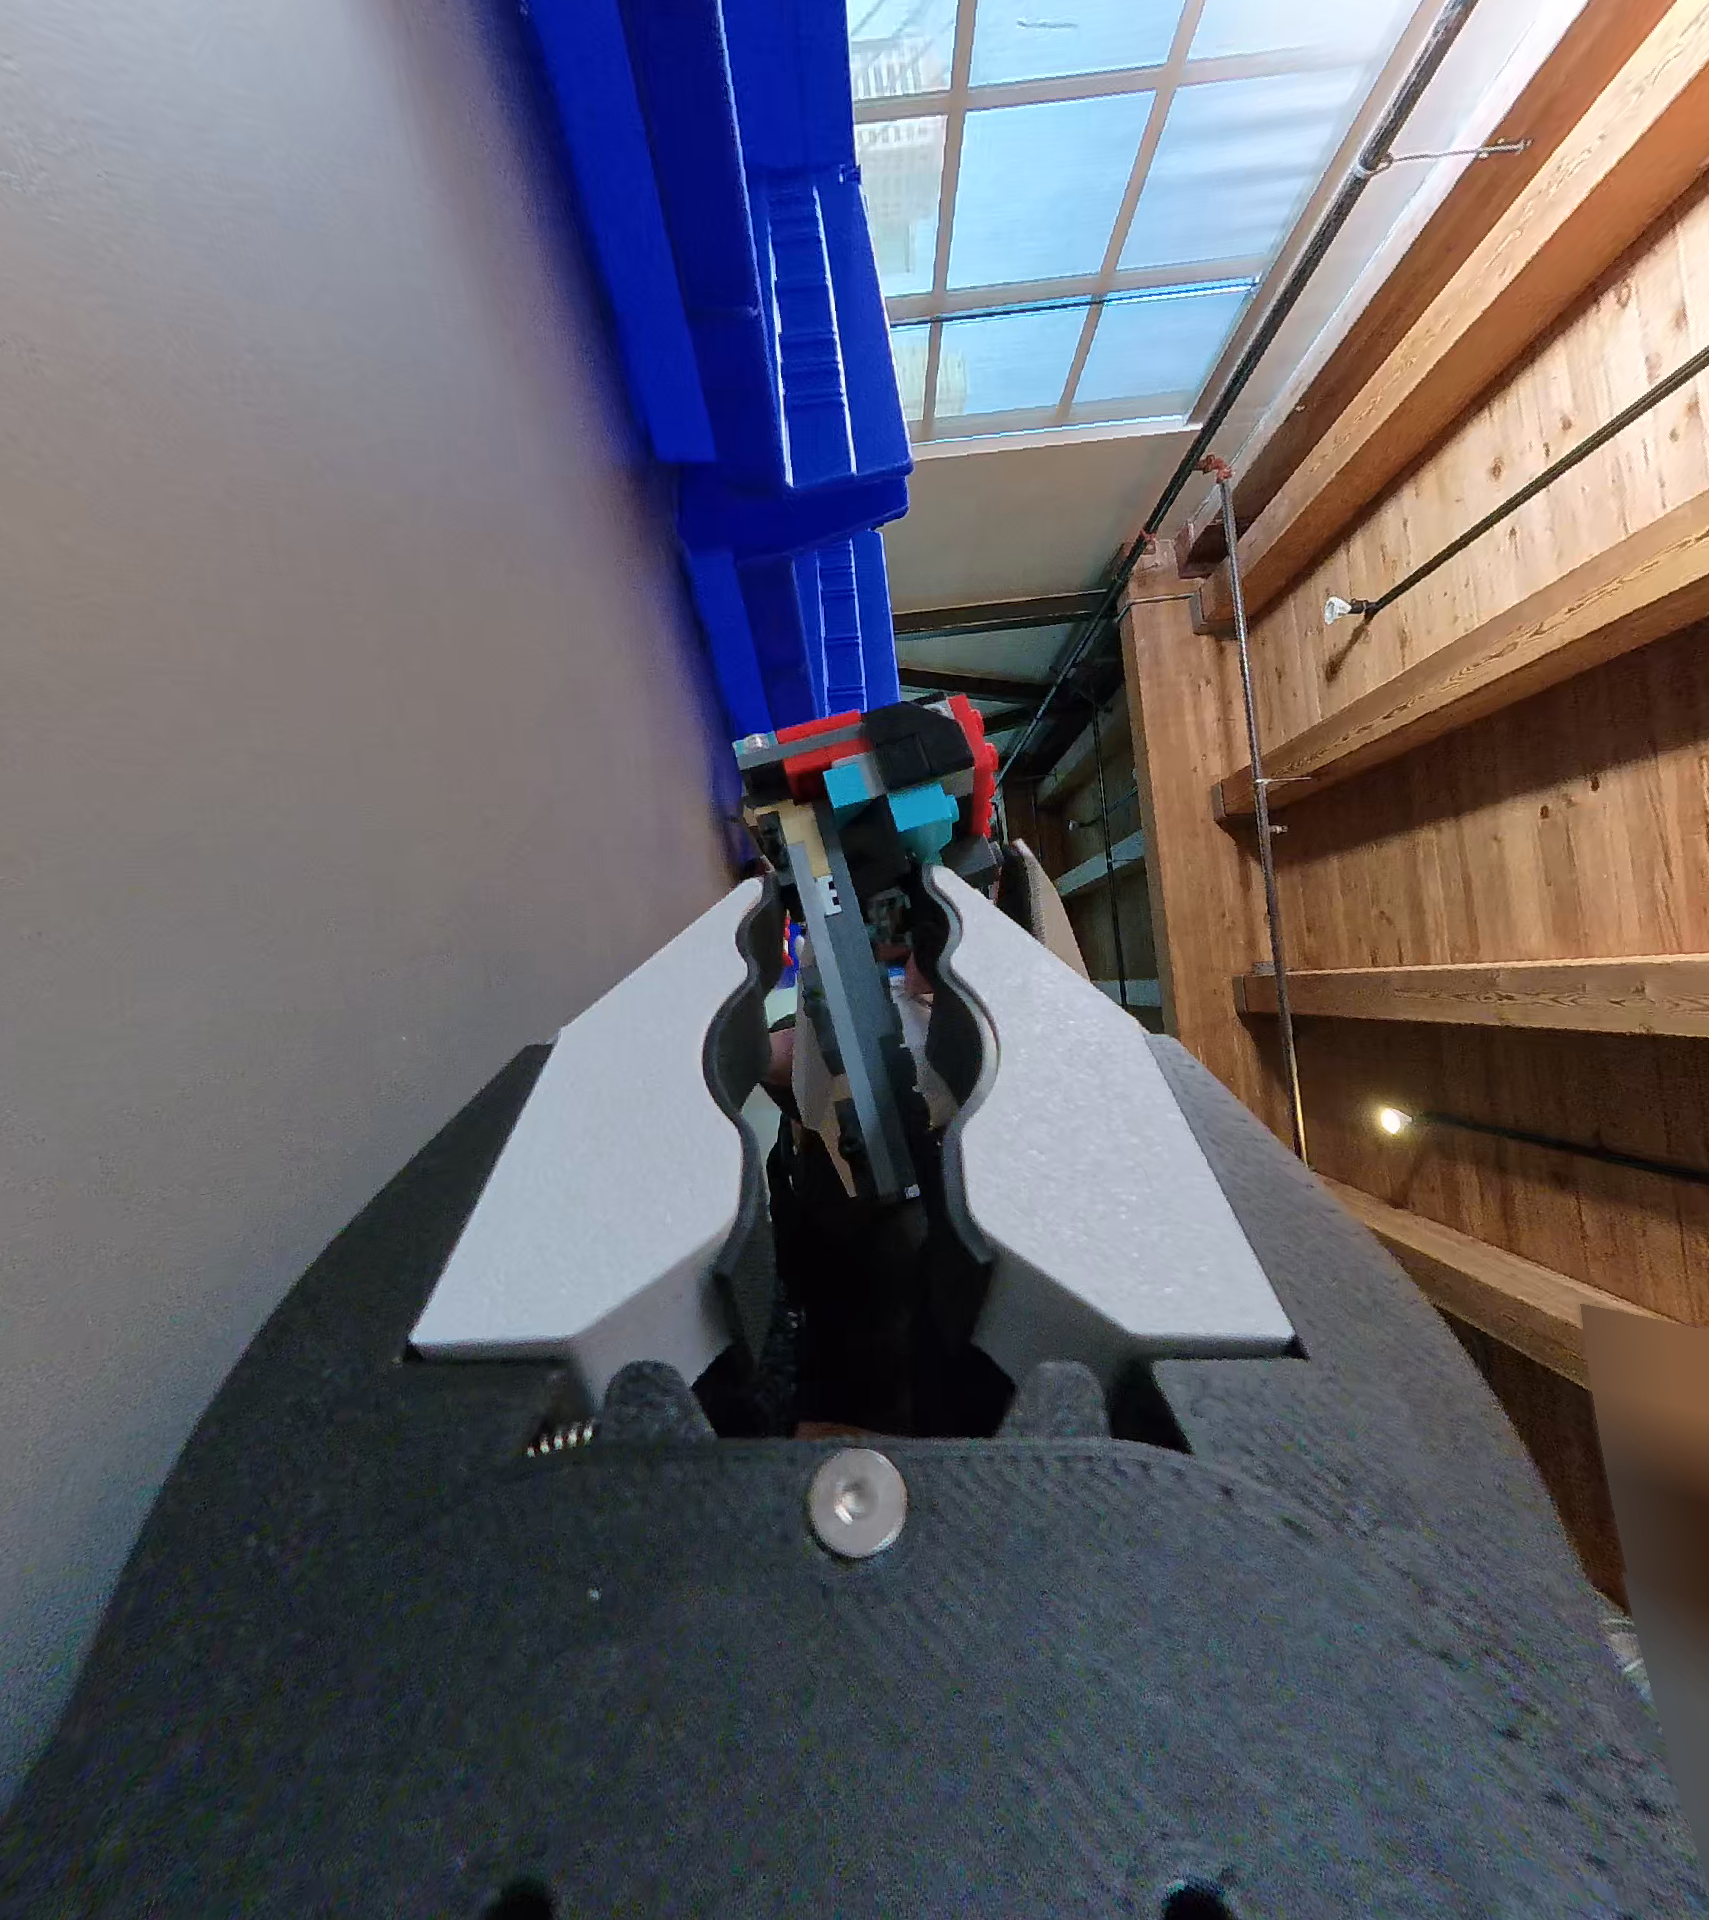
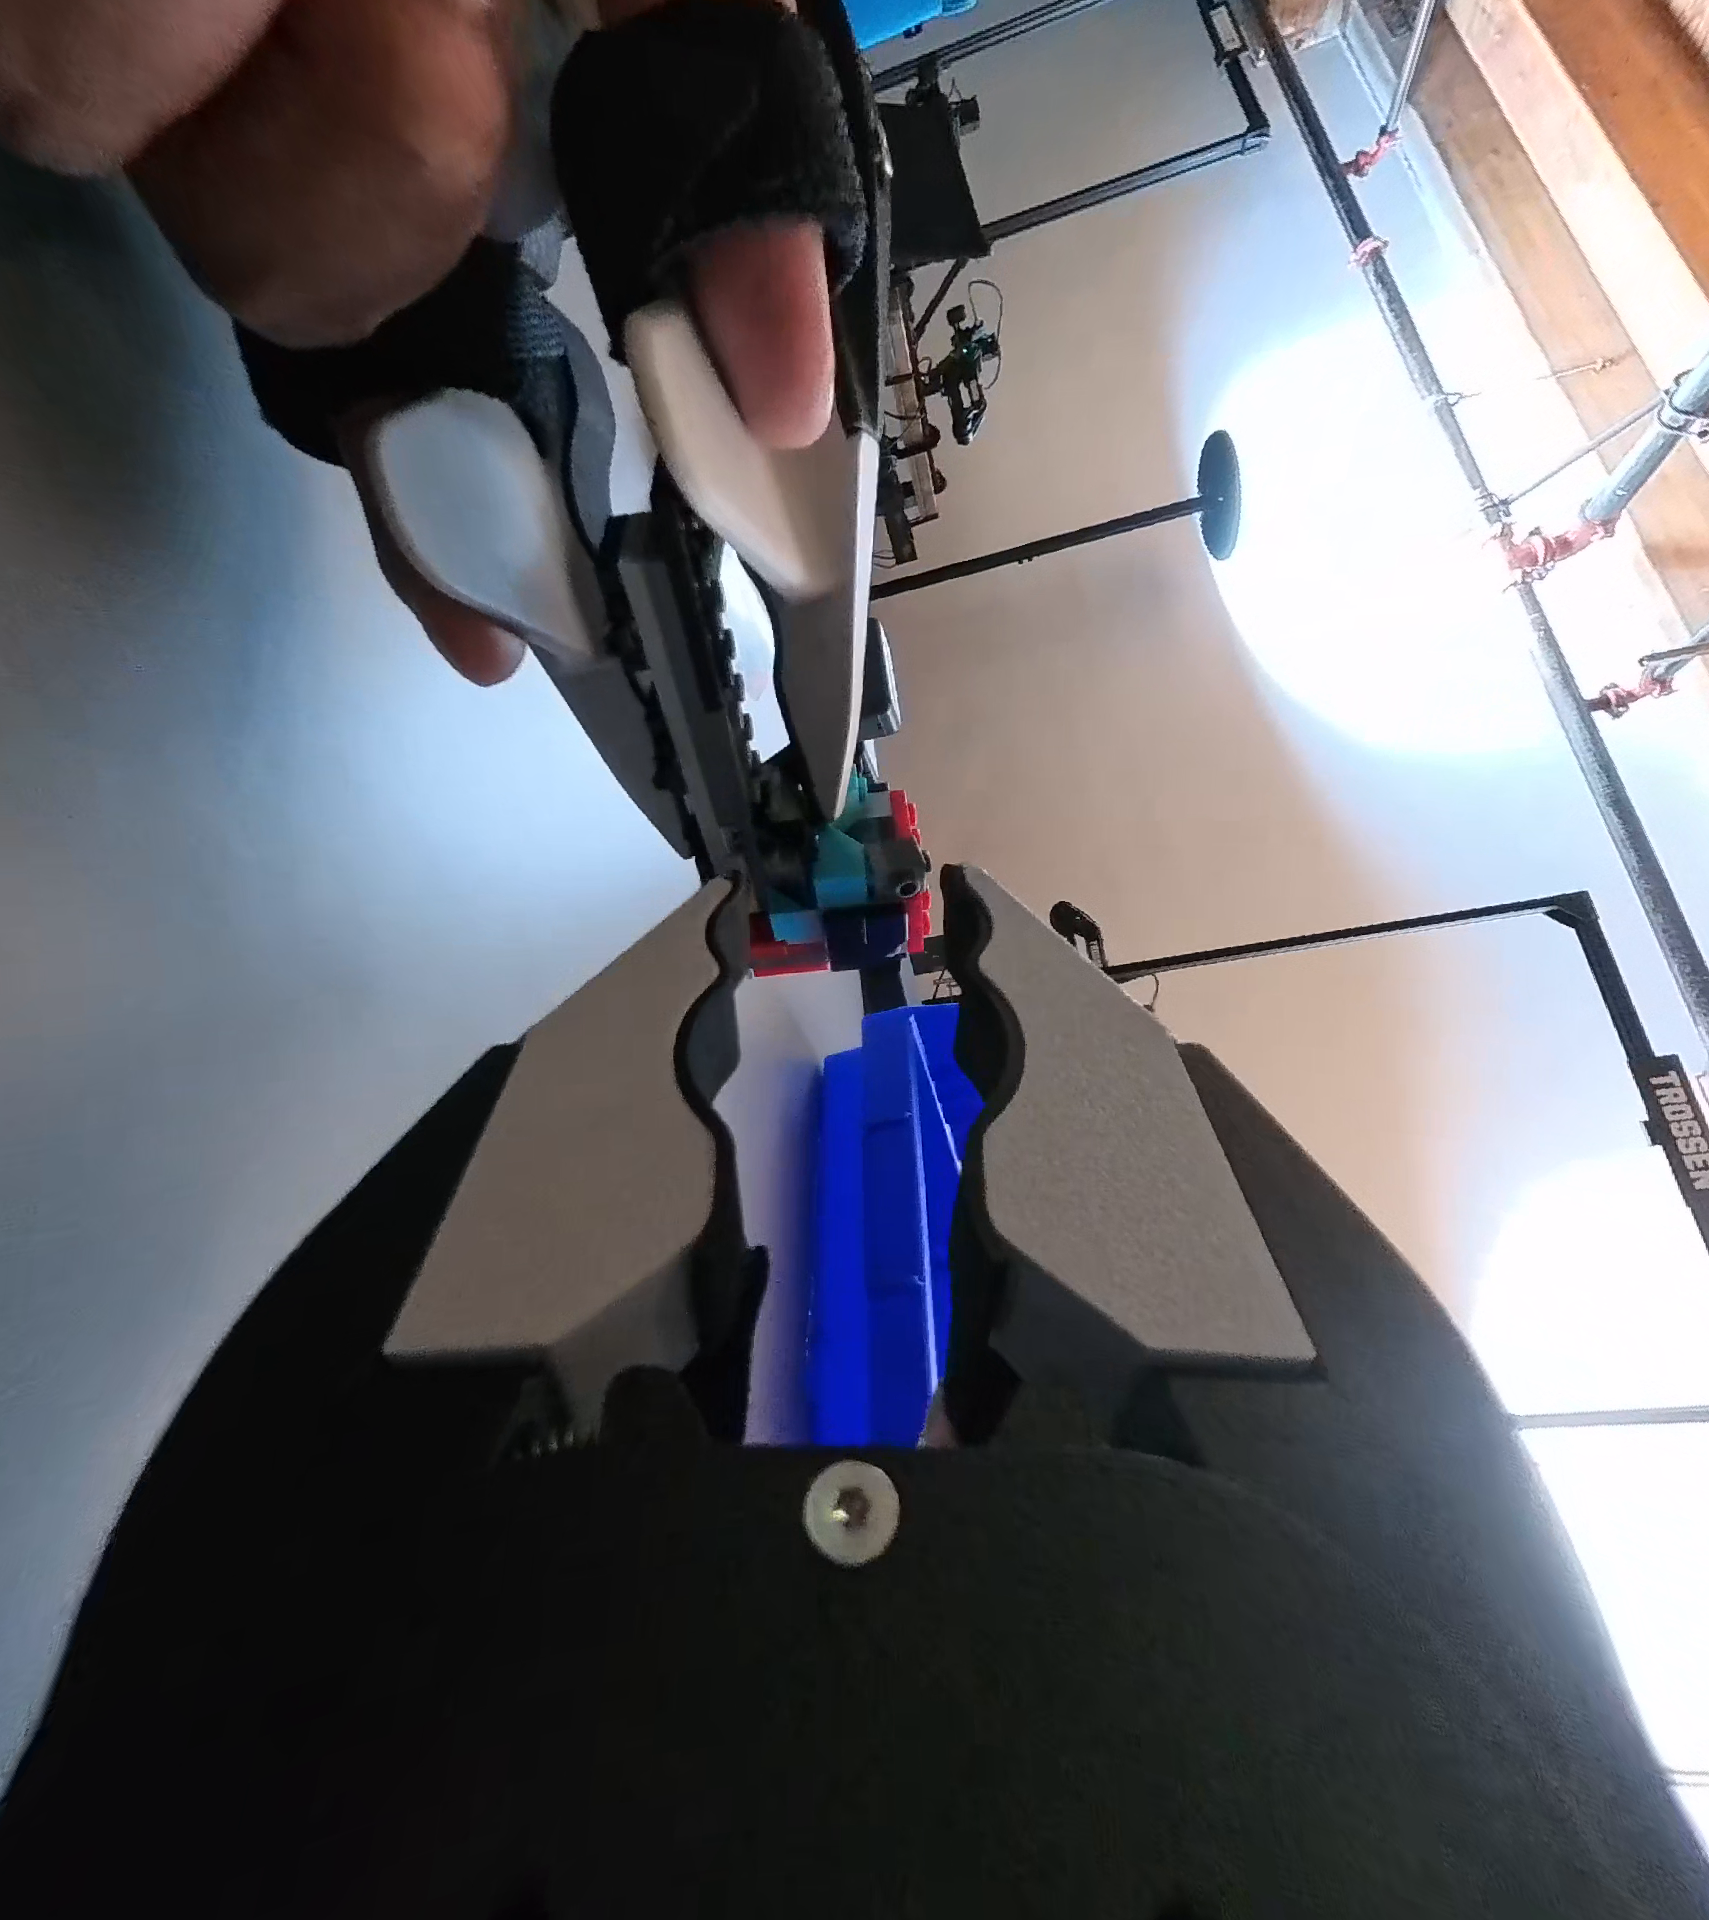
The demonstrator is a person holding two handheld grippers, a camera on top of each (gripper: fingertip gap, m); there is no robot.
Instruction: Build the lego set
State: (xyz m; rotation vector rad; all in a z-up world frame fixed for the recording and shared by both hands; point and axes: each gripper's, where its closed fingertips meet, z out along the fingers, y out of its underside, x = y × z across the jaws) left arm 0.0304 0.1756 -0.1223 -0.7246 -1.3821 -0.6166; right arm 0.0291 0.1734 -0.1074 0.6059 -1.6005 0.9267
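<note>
My left gripper is shut on the lego model, clamping its long grey plate. The model's far end of red, black and teal bricks sticks out past the fingertips. In the right wrist view the same model is held out by the left gripper, whose white fingers come in from the upper left with a gloved hand behind them. My right gripper is open, its jaws on either side of the model's brick end. The left fingertip is close against the model and a thin gap shows at the right fingertip.
Stacked blue plastic bins stand on the pale table beyond the model, and also show between my right fingers. Wooden beams, a skylight, black frames and a metal pipe fill the background. Less than 4 cm separates the two grippers' tips.
</note>
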